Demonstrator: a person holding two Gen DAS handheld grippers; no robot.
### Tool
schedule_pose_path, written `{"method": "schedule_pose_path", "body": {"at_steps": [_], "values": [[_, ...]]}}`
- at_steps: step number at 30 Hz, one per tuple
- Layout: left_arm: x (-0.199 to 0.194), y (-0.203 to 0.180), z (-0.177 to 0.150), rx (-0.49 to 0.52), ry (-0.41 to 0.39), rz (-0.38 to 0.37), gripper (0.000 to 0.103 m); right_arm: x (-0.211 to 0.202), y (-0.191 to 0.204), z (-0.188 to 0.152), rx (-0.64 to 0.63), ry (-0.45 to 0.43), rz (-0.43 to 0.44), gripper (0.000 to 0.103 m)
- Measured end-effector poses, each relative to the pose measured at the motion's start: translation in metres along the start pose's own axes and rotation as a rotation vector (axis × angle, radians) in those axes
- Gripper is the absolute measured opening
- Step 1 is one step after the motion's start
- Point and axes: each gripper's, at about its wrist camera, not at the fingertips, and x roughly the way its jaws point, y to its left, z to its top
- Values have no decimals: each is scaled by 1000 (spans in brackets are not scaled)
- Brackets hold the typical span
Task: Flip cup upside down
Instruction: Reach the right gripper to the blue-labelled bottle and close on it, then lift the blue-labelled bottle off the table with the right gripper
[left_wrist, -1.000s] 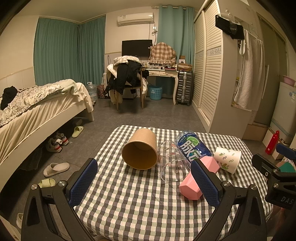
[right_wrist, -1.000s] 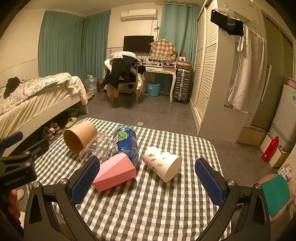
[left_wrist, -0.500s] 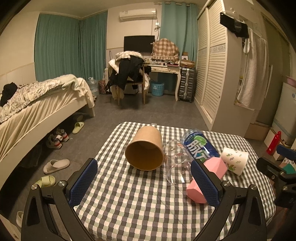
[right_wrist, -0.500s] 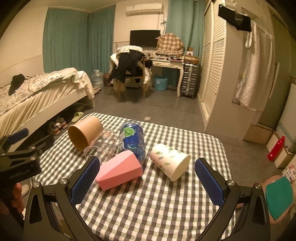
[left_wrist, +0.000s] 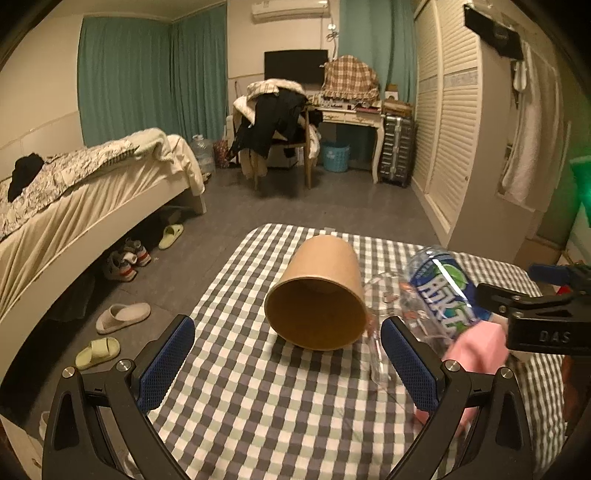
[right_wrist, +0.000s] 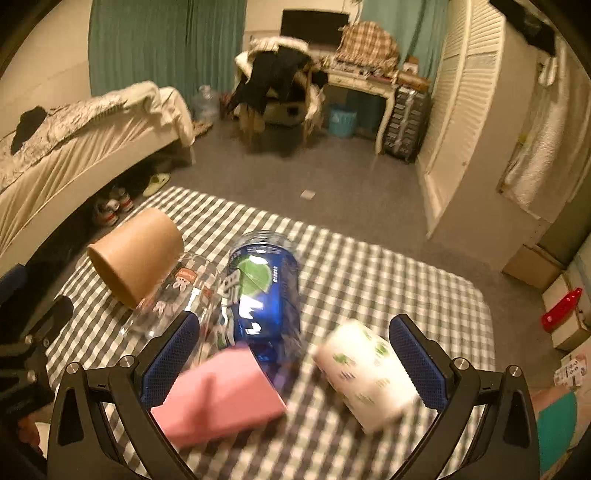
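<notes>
Several cups lie on their sides on a checked tablecloth (left_wrist: 258, 406). A brown paper cup (left_wrist: 317, 295) lies with its mouth towards me, straight ahead of my open, empty left gripper (left_wrist: 288, 363). Beside it lie a clear glass (left_wrist: 380, 332), a blue labelled cup (left_wrist: 439, 291) and a pink faceted cup (left_wrist: 476, 347). In the right wrist view my open, empty right gripper (right_wrist: 293, 356) is low over the pink cup (right_wrist: 218, 398) and a white leaf-print cup (right_wrist: 365, 373). The blue cup (right_wrist: 264, 291), the glass (right_wrist: 177, 299) and the brown cup (right_wrist: 136, 254) lie beyond.
The table's checked cloth (right_wrist: 388, 266) ends at a far edge with grey floor beyond. A bed (left_wrist: 74, 192) stands at the left with slippers (left_wrist: 122, 315) beside it. A white wardrobe (left_wrist: 465, 129) stands at the right, and a chair with clothes (left_wrist: 277, 125) at the back.
Both grippers have moved forward and lower towards the cups. The brown cup now looms larger in the left view. The right view is blurred from motion and sits closer to the pink and white cups.
</notes>
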Motion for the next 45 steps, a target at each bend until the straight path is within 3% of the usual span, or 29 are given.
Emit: {"method": "schedule_pose_path", "body": {"at_steps": [8, 13, 16, 18, 20, 24, 31, 36, 40, 45], "values": [[18, -1, 0, 2, 40, 9, 103, 64, 0, 26, -2, 149, 15, 103], [24, 0, 1, 8, 58, 5, 103, 90, 2, 23, 28, 223, 43, 95], [23, 0, 0, 5, 63, 9, 103, 95, 4, 20, 44, 240, 81, 83], [23, 2, 1, 0, 64, 8, 103, 95, 5, 21, 59, 245, 111, 64], [23, 4, 0, -3, 63, 5, 103, 91, 6, 21, 61, 236, 104, 63], [22, 8, 1, -9, 59, 7, 103, 68, 8, 26, 60, 193, 92, 63], [4, 15, 2, -28, 25, -5, 103, -25, 5, 41, 57, 73, 35, 63], [-20, 16, -3, -19, -5, -31, 103, -85, 0, 27, 69, 29, -27, 63], [-38, 13, -9, -4, -19, -49, 103, -115, 0, -20, 94, 57, -78, 63], [-51, 15, -16, 17, -31, -61, 103, -112, 7, -91, 138, 151, -85, 63]]}}
